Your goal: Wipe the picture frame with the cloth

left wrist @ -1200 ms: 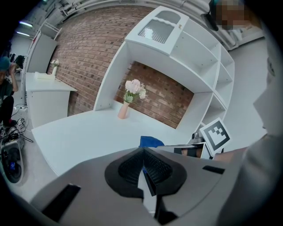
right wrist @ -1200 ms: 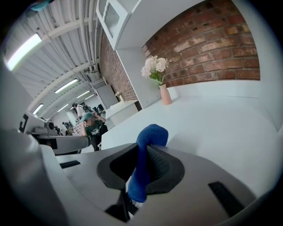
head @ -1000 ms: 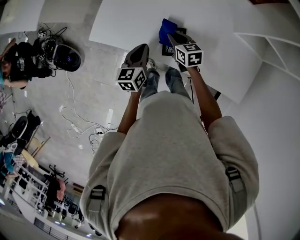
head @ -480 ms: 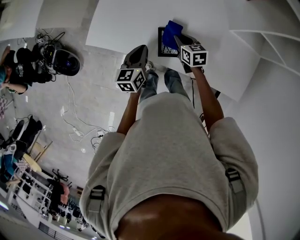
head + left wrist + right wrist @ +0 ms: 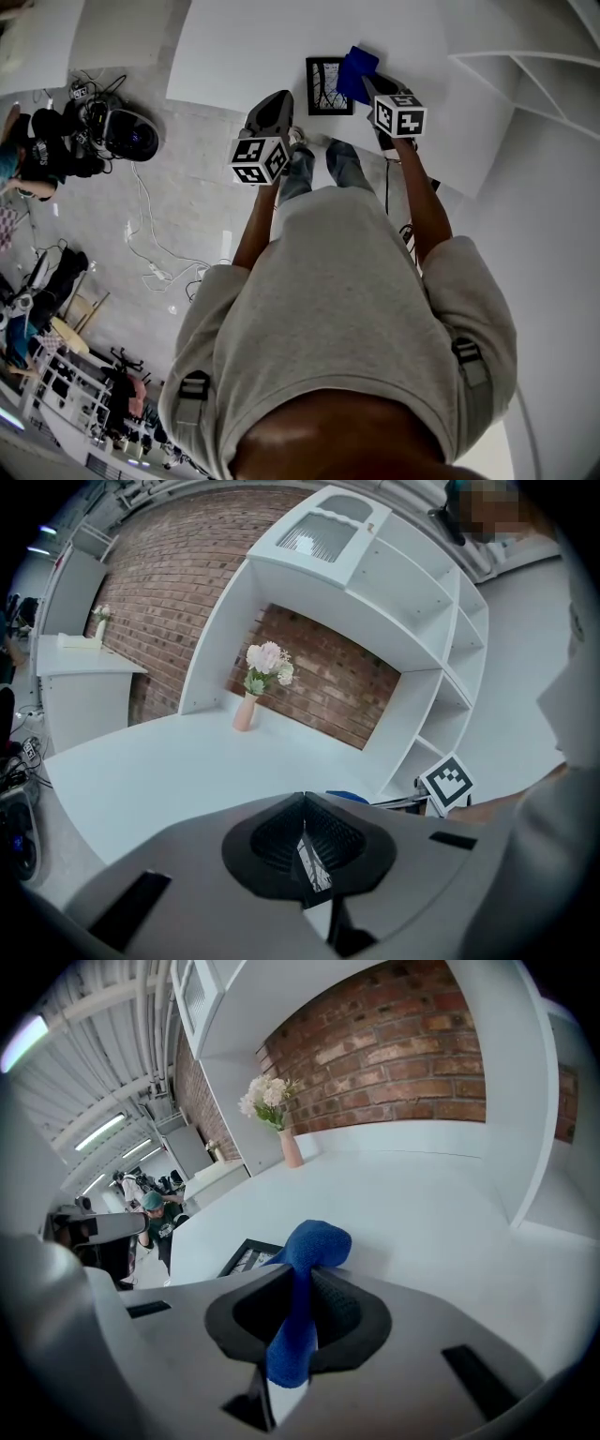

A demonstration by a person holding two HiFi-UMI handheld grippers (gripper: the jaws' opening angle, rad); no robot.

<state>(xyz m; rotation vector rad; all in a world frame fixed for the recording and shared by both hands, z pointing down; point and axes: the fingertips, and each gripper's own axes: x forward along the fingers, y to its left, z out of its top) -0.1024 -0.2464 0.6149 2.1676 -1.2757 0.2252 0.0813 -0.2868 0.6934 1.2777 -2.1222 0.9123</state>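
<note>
A black picture frame [image 5: 328, 86] with a pale print lies flat on the white table [image 5: 244, 47]. My right gripper [image 5: 373, 86] is shut on a blue cloth [image 5: 357, 73], which hangs over the frame's right edge. In the right gripper view the cloth [image 5: 305, 1269] bulges out past the shut jaws of the right gripper [image 5: 302, 1274], and the frame [image 5: 246, 1256] shows just left of it. My left gripper [image 5: 277, 105] hovers near the table's front edge, left of the frame, its jaws closed with nothing held. The left gripper [image 5: 305, 799] points across the table.
A pink vase of flowers [image 5: 246, 710] stands at the back of the table by the brick wall. White shelving [image 5: 525, 84] rises to the right. On the floor at left lie cables [image 5: 155, 253] and dark bags [image 5: 131, 117], with people beyond.
My right gripper has carried the cloth rightward across the frame, so that most of the frame is now uncovered. The left gripper has stayed put.
</note>
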